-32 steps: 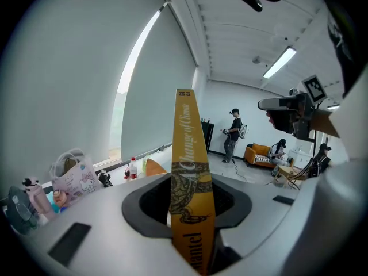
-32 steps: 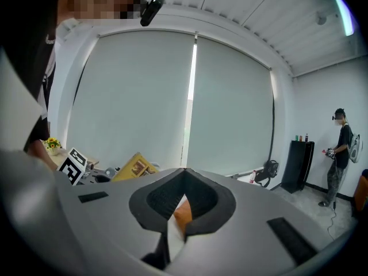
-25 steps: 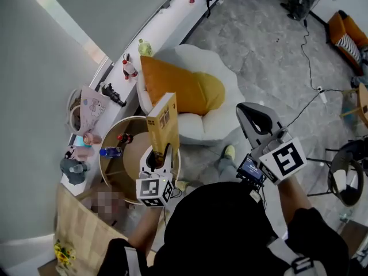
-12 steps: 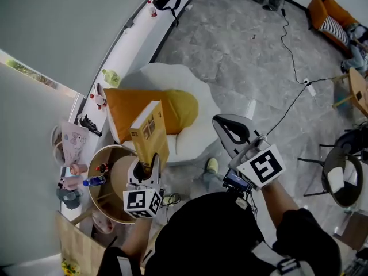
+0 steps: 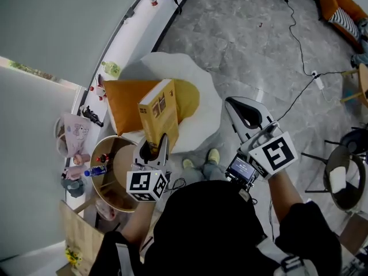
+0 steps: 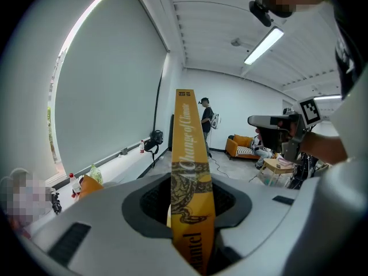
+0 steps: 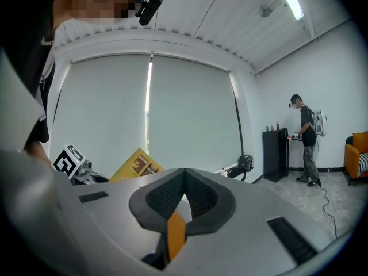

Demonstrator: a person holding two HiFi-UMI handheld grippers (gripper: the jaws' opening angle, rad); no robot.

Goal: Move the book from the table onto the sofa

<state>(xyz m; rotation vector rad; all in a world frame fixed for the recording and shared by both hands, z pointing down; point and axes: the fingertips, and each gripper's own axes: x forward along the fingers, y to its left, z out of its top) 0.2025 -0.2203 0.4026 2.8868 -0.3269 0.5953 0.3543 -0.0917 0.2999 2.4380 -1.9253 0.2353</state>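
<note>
The sofa [image 5: 201,91] is the biggest thing ahead of my left gripper [image 5: 153,149], a pale rounded seat just past its jaws. An orange cushion [image 5: 123,105] leans across the seat, ahead and a little to the left. The round counter [image 5: 112,183] sits under and to the left of that gripper, with a small blue bottle [image 5: 95,170] on its far left side.

The book [image 5: 158,111] is off the counter. It stands upright in my left gripper, rising from the jaws with its top end tipped toward the cushion. The jaws stand partly apart and press on the two covers at the lower end, and the yellow spine faces back along the gripper.

My right gripper [image 5: 237,109] is well off to the right, over bare floor. Its jaws are together and hold nothing.

I judge the book to be stiff and fairly thick, so it won't fold or sag, but it is heavy enough to lever against a hold this low. The cover looks smooth, so it could slide or twist if I swing it. Holding close to the spine, where the block is firmest, seems right. I would lay it flat on the seat, since the cushion is soft and an upright book would likely topple.
</note>
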